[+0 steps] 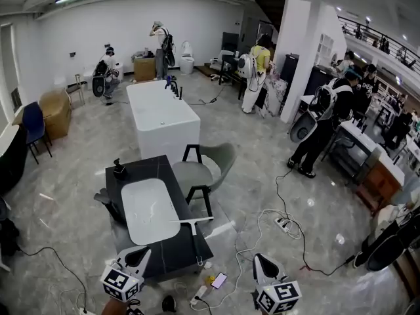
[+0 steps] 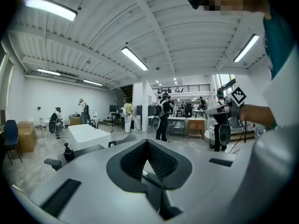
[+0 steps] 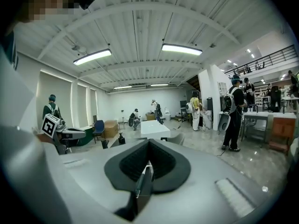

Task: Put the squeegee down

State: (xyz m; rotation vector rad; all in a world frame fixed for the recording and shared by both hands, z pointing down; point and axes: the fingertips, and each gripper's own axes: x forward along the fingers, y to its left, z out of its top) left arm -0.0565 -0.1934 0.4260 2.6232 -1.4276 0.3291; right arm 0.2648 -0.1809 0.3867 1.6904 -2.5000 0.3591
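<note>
- On the dark counter [image 1: 141,169], at lower centre of the head view, the squeegee [image 1: 194,228] is lying flat just right of the white basin [image 1: 149,210]. Its blade is sitting toward the chair [image 1: 216,159] and its handle is running down toward the counter's near edge.
- I am judging the put-down as done. Nothing is gripping the squeegee, and both tools are hanging well apart from it along the bottom of the frame.
- I am reading the left tool [image 1: 136,260] [image 2: 148,146] as pressed together on nothing. The right tool [image 1: 261,265] [image 3: 148,160] is likewise closed, pads meeting with no object between them.
- Both gripper views are looking level across the room, so neither is showing the squeegee.
- The bottom edge of the head view is cutting off the rear of both tools.
- I am failing to make out whether the handle's tip is overhanging the counter edge.
</note>
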